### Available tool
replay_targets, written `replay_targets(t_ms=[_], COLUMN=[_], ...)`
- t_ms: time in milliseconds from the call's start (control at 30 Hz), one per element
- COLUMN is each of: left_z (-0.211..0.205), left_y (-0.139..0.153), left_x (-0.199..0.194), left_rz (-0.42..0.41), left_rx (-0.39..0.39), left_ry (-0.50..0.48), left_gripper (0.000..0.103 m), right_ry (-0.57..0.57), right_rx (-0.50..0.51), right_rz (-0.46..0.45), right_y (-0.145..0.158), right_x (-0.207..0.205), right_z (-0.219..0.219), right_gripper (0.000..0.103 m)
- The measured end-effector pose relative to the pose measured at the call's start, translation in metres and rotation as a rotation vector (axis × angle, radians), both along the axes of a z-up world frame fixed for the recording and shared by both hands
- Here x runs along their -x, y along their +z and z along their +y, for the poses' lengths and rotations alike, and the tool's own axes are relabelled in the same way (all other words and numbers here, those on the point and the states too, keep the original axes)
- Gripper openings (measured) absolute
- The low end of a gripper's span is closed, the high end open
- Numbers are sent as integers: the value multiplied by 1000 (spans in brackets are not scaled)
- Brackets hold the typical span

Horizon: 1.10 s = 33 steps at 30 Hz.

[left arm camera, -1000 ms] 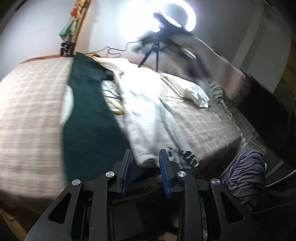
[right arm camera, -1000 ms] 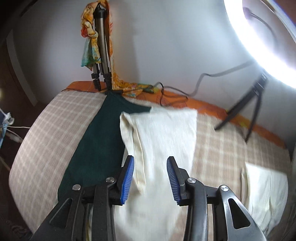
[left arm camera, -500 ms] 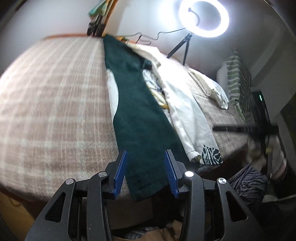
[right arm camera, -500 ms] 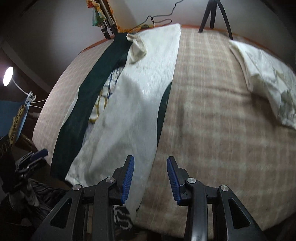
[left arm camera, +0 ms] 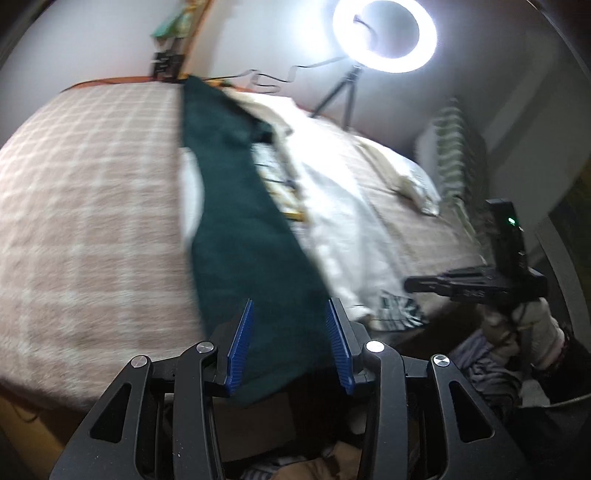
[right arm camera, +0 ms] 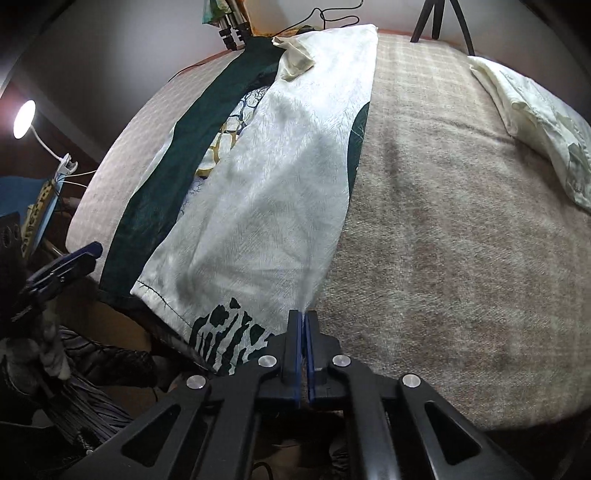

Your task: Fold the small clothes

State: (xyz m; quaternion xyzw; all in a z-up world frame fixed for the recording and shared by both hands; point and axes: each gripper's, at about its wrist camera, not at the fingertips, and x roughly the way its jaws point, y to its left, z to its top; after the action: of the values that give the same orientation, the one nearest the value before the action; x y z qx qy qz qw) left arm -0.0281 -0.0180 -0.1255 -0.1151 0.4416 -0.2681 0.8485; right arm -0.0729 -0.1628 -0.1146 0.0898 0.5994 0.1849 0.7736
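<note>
A long dark green garment [left arm camera: 236, 221] lies along the checked bed, its near end hanging over the front edge. My left gripper [left arm camera: 290, 314] is open, its blue pads on either side of that near end. A white garment [right arm camera: 273, 184] lies beside the green garment [right arm camera: 177, 155], over a patterned cloth [right arm camera: 225, 136]. My right gripper [right arm camera: 303, 321] is shut on the white garment's near right corner at the bed edge. The right gripper also shows in the left wrist view [left arm camera: 417, 284], and the left gripper shows in the right wrist view [right arm camera: 85, 254].
A ring light on a tripod [left arm camera: 384, 33] stands behind the bed. A cream pillow [right arm camera: 535, 122] lies at the right. A second tripod with cloth [right arm camera: 229, 26] stands at the back wall. A desk lamp [right arm camera: 24, 118] is at the left. The checked blanket [right arm camera: 461, 240] covers the bed.
My right gripper has shut on the white garment's near corner. My left gripper has moved closer over the green garment's near end and stays open.
</note>
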Motion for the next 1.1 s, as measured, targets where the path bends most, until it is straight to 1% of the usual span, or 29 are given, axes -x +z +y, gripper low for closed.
replay_targets(t_ms=[100,200,300,367,400,433,467,500,567,600,633,667,700,733,833,900,1000,1100], left_z=[-23,-47,-69,-76,-78,-80,-81,-81,-82,-82,-82,-81,-81,-80,-75,-75,-80,-78], left_y=[-2,-7,-17,-23,-25,-27,-29,-30,-33,-34,-36,-35,-34,-33,-29,-30,-35,-33], left_x=[-2,-7,-14,-16,-17,-17,-17,-18,-19,-19,-19,-18,-17,-16,-12,-10,-6,0], left_rz=[23,31,52,64,66,64,65,69,77,78,79,79,77,78,97,102,101,103], left_rx=[31,22,-12,-27,-30,-22,-20,-18,-8,-7,0,2,7,21,92,101,61,38], left_ry=[-64,-117,-155,-168,-170,-174,-178,-181,-184,-182,-184,-186,-187,-187,-183,-186,-201,-226], left_gripper=[37,37,37,37,35,31,21,15,12,10,9,6,6,5,4,4,4,5], right_ry=[-23,-31,-18,-26,-28,-34,-39,-45,-43,-40,-40,-42,-49,-54,-80,-99,-94,-69], right_rx=[1,3,49,25,8,-3,-22,-38,-35,-32,-31,-28,-30,-35,-118,-143,-71,-63], right_rz=[-11,-24,-51,-43,-35,-26,-22,-22,-24,-21,-15,-4,-7,-12,8,1,-8,40], right_y=[4,10,15,14,13,12,12,12,10,7,4,-1,-3,-3,3,9,9,-1], right_x=[2,7,10,11,11,10,10,11,11,9,8,6,5,5,5,7,7,8], right_z=[-6,-11,-10,-13,-15,-16,-16,-17,-13,-10,-7,-5,-4,-5,-18,-28,-31,-25], right_gripper=[0,0,0,2,5,14,38,44,43,40,28,14,9,0,0,0,0,8])
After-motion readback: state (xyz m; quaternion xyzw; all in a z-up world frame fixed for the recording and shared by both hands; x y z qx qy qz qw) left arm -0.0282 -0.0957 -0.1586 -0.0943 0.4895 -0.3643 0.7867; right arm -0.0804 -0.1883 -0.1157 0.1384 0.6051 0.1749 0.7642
